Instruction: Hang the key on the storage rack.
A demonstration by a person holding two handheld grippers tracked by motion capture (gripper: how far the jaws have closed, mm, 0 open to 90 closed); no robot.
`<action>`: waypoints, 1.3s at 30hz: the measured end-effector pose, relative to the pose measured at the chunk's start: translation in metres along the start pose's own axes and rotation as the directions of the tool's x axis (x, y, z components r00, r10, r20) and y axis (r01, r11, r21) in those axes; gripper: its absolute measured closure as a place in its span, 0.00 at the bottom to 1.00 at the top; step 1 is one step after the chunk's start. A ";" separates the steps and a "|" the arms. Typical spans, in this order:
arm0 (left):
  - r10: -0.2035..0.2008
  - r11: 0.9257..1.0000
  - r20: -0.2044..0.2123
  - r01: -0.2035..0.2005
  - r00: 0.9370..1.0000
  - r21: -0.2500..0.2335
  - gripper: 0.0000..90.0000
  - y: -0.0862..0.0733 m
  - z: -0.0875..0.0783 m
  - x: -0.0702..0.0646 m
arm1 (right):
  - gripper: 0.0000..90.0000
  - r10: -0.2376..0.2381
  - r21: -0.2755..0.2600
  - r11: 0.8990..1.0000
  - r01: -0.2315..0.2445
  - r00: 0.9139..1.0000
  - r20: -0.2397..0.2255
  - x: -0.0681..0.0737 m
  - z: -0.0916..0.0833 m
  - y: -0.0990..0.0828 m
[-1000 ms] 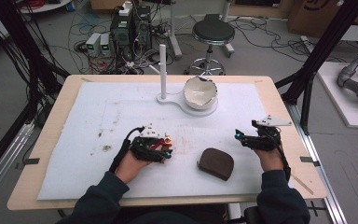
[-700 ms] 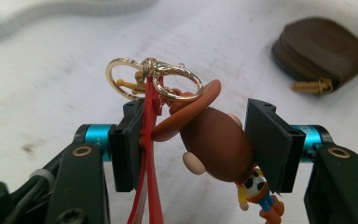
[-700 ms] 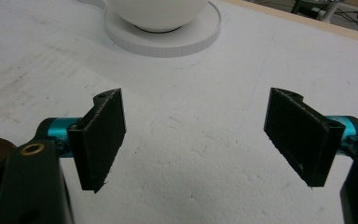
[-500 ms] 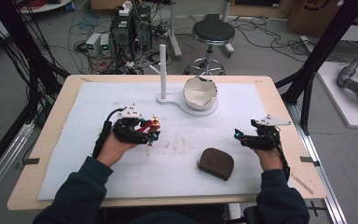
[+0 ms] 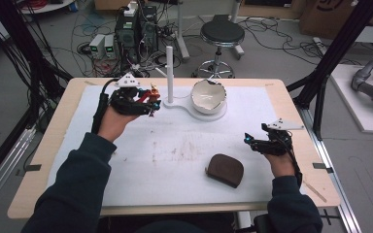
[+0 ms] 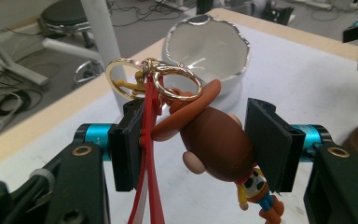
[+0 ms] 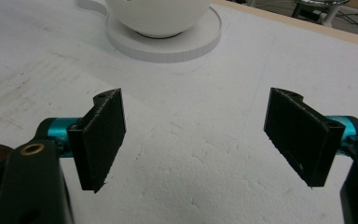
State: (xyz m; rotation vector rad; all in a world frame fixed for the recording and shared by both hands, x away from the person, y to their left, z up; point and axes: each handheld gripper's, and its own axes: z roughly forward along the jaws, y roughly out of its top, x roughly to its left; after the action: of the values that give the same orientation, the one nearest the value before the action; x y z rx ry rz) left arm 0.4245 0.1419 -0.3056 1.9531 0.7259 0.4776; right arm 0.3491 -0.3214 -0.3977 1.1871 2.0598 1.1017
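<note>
Table (image 5: 291, 97) has a white foam sheet (image 5: 175, 160) over it, probably as padding and a plain backdrop.

White stand (image 5: 169, 73): 1 upright post on a flat base shared with the cracked-rim white bowl (image 5: 209, 94). My read is the post is the hanging point, given the keychain's rings are presented toward it.

Brown pouch (image 5: 225, 170) lies flat near the front edge, just beside the right hand, untouched.

Left gripper (image 5: 145, 103) is raised beside the post, jaws about half closed and clamped on a cowboy-figure keychain (image 6: 214, 140). Grip is across the figure's brown head with the red strap (image 6: 147, 154) pinched against 1 pad. That leaves the 2 gold rings (image 6: 177, 84) free above the jaws, which is what you'd want for slipping them over the post.

Right gripper (image 7: 193, 140) hovers low over the foam, jaws wide apart, nothing between them. Looks parked out of the way, well apart from the stand.
</note>
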 end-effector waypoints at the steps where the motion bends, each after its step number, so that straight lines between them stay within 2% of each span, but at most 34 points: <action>1: 0.013 1.000 -0.005 -0.013 1.000 0.004 0.45 0.005 0.002 0.002 | 0.23 0.000 -0.001 1.000 0.000 1.000 0.000 0.000 0.000 0.000; 5: 0.046 0.999 -0.021 -0.045 0.999 0.021 0.45 0.022 0.011 0.006 | 0.23 0.003 0.000 1.000 -0.003 1.000 -0.002 0.000 0.000 0.000; 6: 0.046 0.999 -0.021 -0.045 0.999 0.021 0.45 0.022 0.011 0.006 | 0.23 0.003 0.000 1.000 -0.003 1.000 -0.002 -0.001 0.000 0.000; 8: 0.068 0.997 -0.032 -0.067 0.997 0.047 0.45 0.032 0.020 0.007 | 0.23 0.004 -0.001 1.000 -0.004 1.000 -0.004 -0.001 0.000 0.000; 17: 0.085 0.993 -0.039 -0.082 0.996 0.086 0.45 0.050 0.040 0.006 | 0.23 0.001 -0.009 1.000 -0.001 1.000 -0.009 -0.002 0.000 0.000; 28: 0.079 0.992 -0.053 -0.074 0.995 0.097 0.45 0.060 0.048 0.010 | 0.23 0.002 -0.011 1.000 -0.002 1.000 -0.016 -0.003 0.001 0.000; 37: 0.067 0.991 -0.053 -0.060 0.996 0.117 0.45 0.058 0.059 0.010 | 0.23 0.000 -0.011 1.000 0.000 1.000 -0.018 -0.003 0.001 0.000; 39: 0.052 0.992 -0.057 -0.045 0.997 0.116 0.45 0.055 0.062 0.012 | 0.23 0.001 -0.008 1.000 -0.001 1.000 -0.022 -0.002 0.001 0.000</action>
State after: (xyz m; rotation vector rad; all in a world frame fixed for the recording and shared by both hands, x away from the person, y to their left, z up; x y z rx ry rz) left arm 0.4864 0.0897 -0.2851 2.0752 0.7605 0.5361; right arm 0.3509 -0.3230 -0.3984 1.1768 2.0702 1.1271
